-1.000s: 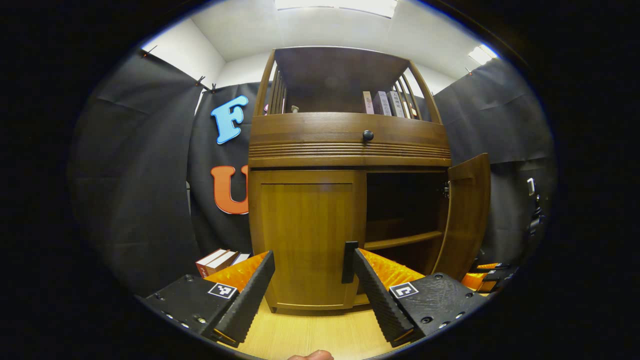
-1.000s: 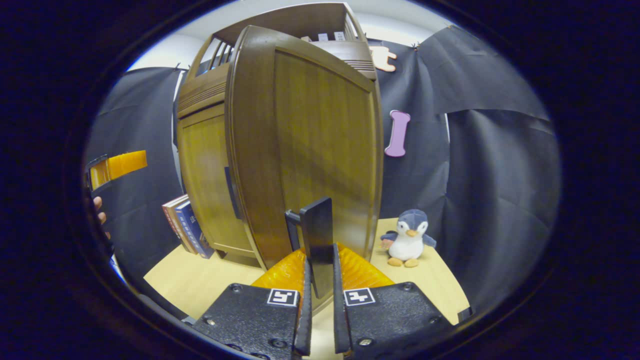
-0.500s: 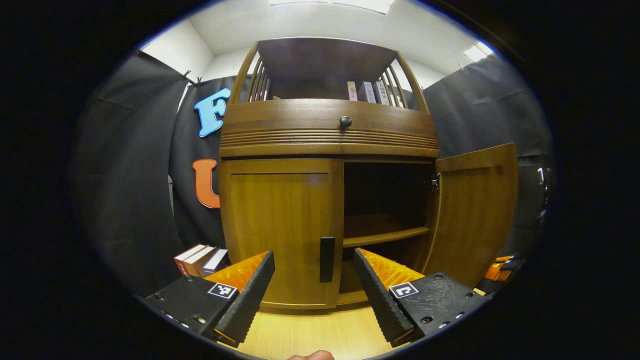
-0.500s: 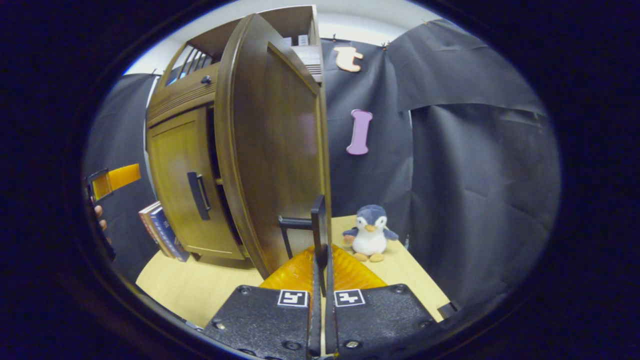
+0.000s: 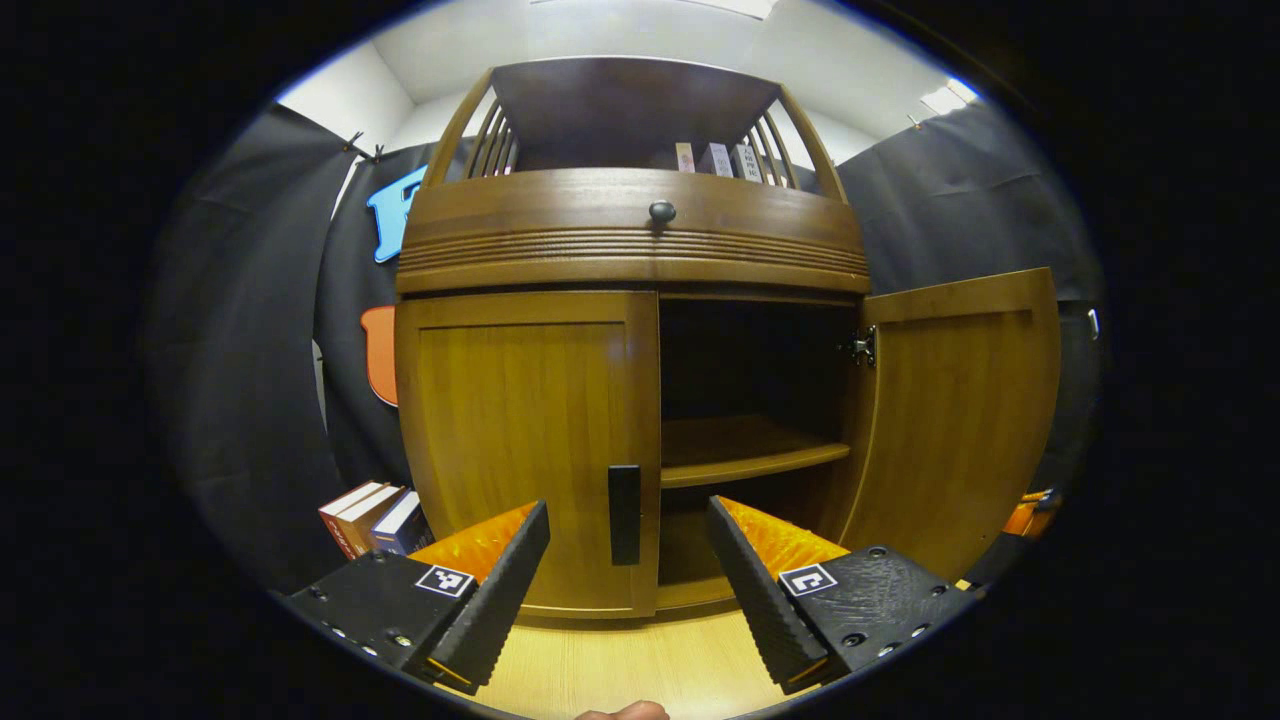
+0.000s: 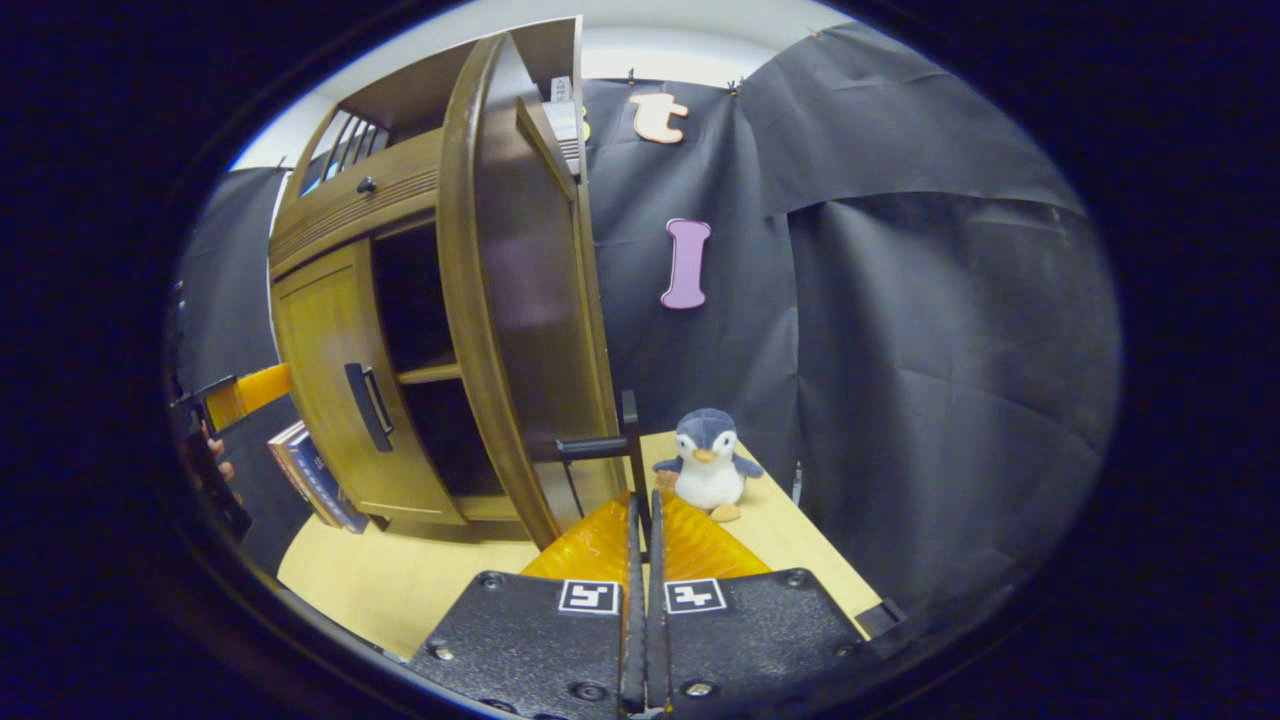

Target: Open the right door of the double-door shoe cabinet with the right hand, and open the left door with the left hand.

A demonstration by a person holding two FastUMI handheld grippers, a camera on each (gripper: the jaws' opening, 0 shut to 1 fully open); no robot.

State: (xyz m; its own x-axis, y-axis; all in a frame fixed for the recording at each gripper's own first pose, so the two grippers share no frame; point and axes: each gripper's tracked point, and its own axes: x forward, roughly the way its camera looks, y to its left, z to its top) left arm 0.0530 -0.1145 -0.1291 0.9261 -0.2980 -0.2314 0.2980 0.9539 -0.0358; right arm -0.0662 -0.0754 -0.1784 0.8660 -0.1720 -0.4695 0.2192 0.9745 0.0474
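The wooden shoe cabinet [image 5: 630,240] faces me in the left gripper view. Its left door [image 5: 520,440] is closed, and the black handle [image 5: 624,512] on that door stands just beyond the gap of my open left gripper [image 5: 628,520], apart from both fingers. The right door [image 5: 950,420] is swung wide, baring a dark inside with a shelf [image 5: 750,460]. In the right gripper view my right gripper [image 6: 640,500] is shut on the right door's handle [image 6: 630,440], and the right door [image 6: 520,300] shows nearly edge-on. The left gripper [image 6: 245,392] shows far left.
A few books [image 5: 375,515] lean beside the cabinet's left side. A plush penguin [image 6: 706,465] sits on the light wooden floor [image 6: 400,580] behind the open door, near the black cloth wall. More books [image 5: 715,158] stand on the cabinet's top shelf.
The right door has swung further outward with my right gripper on its handle. My left gripper has shifted so the left door's handle now lines up between its open fingers.
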